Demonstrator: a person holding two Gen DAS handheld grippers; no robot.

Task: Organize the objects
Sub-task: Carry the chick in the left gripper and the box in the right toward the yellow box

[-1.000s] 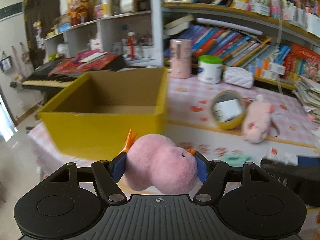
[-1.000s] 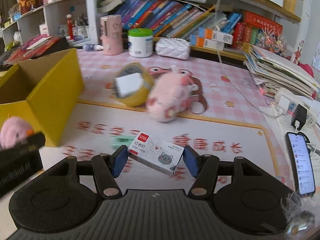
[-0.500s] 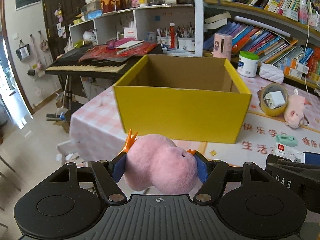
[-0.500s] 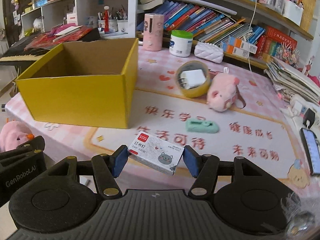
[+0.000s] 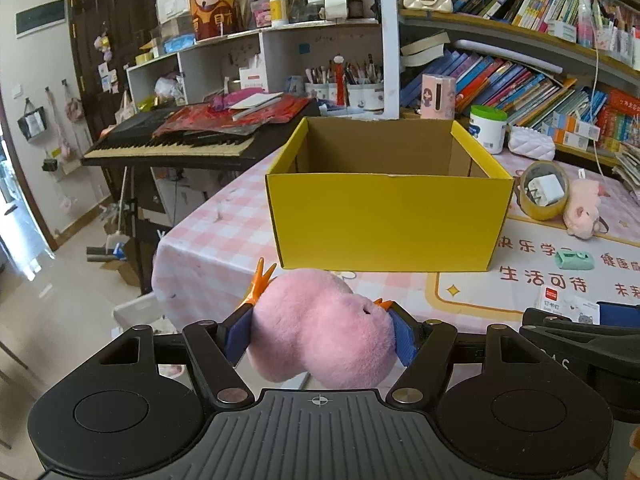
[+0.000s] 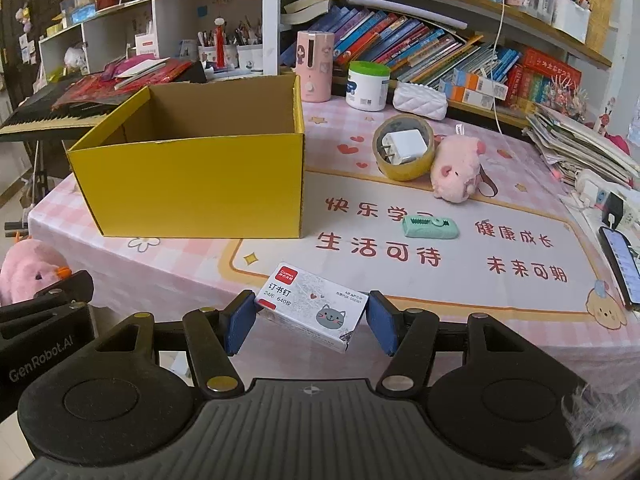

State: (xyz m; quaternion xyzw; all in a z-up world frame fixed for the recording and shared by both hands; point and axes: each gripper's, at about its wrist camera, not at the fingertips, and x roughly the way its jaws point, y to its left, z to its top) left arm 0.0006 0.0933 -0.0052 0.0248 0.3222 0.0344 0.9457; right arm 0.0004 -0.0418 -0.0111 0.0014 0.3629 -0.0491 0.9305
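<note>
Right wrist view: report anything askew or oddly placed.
The staple box sits skewed between the right gripper's pads, one corner dipping low. A white charger plug lies inside the tape roll, an odd spot.

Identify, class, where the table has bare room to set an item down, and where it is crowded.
Free: the mat's front strip between the green stapler and the table edge; inside the yellow box, as far as visible. Crowded: around the tape roll and pink pig plush.

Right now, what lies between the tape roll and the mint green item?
In the right wrist view, only bare mat with red printed characters separates the tape roll and the mint green item.
</note>
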